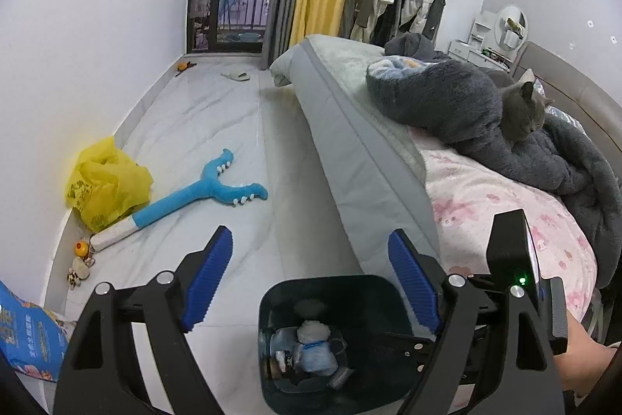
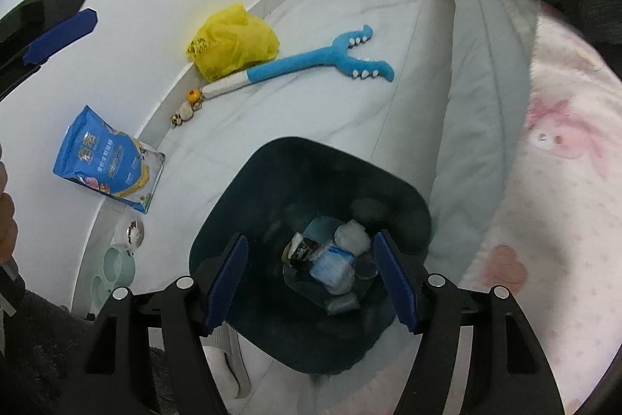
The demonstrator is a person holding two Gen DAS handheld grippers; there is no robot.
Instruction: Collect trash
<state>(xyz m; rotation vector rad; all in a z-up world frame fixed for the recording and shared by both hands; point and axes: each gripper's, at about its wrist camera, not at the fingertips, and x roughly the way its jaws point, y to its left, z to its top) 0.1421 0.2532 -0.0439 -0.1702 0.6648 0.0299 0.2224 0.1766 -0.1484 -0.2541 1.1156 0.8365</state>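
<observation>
A dark blue trash bin (image 2: 241, 201) stands on the floor beside the bed, with several crumpled wrappers and tissues (image 2: 334, 259) at its bottom. It also shows in the left wrist view (image 1: 373, 298). My right gripper (image 2: 311, 259) is open and empty, hovering right above the bin's mouth. My left gripper (image 1: 311, 259) is open and empty, higher up, over the bin's far edge. A yellow plastic bag (image 1: 105, 181) lies crumpled on the floor by the wall; it also shows in the right wrist view (image 2: 233, 41).
A blue plush toy (image 1: 206, 189) lies on the floor beside the bag. A blue pet food bag (image 2: 109, 162) leans on the wall, with bowls (image 2: 116, 259) near it. The bed (image 1: 486, 205) on the right holds blankets and a grey cat (image 1: 521, 115).
</observation>
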